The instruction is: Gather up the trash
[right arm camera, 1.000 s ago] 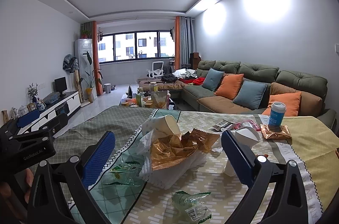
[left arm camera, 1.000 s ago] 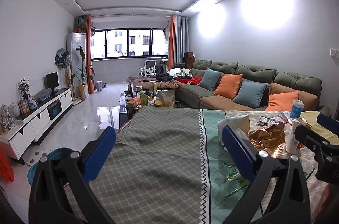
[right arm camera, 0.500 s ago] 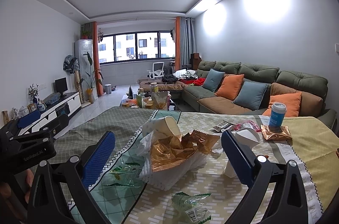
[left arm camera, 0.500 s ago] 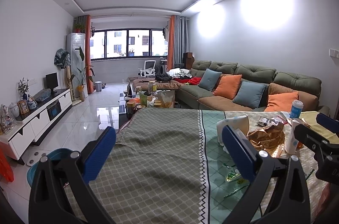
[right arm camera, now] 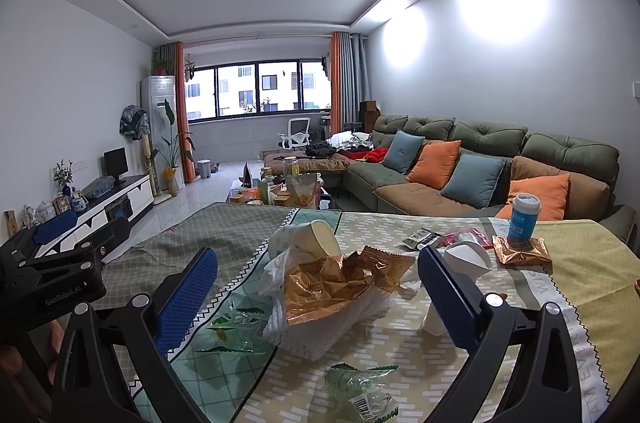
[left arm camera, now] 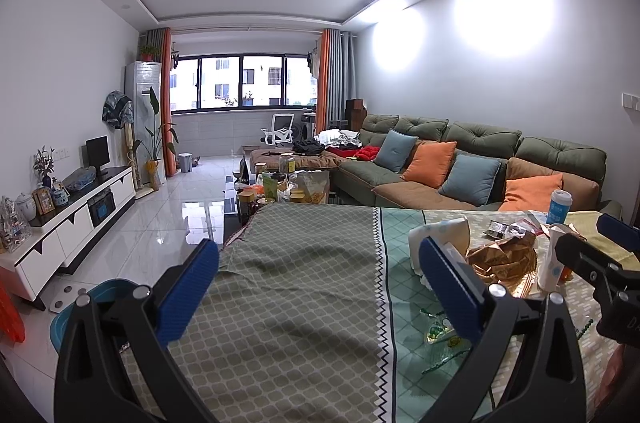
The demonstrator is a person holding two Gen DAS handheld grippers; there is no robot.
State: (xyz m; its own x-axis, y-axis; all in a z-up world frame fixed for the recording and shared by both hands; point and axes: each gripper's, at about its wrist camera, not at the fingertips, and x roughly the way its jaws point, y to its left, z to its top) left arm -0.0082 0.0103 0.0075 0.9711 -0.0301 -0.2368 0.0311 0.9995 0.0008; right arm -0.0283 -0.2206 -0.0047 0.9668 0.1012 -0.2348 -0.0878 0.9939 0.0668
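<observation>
A white basket (right arm camera: 320, 333) on the table holds a gold snack wrapper (right arm camera: 332, 279), a paper cup (right arm camera: 316, 237) and a white plastic bag. Clear green wrappers lie beside it (right arm camera: 236, 329) and in front of it (right arm camera: 360, 385). A tipped white paper cup (right arm camera: 466, 255), a gold packet (right arm camera: 520, 251) and small wrappers (right arm camera: 424, 239) lie further right. My right gripper (right arm camera: 318, 297) is open and empty, held above the basket. My left gripper (left arm camera: 320, 289) is open and empty over the bare cloth left of the trash pile (left arm camera: 504, 257).
A blue and white cup (right arm camera: 524, 215) stands on the gold packet. The table has a patterned cloth (left arm camera: 280, 303). A blue bin (left arm camera: 80, 307) sits on the floor at the left. A sofa (right arm camera: 480, 167) and a cluttered coffee table (right arm camera: 288, 191) stand beyond.
</observation>
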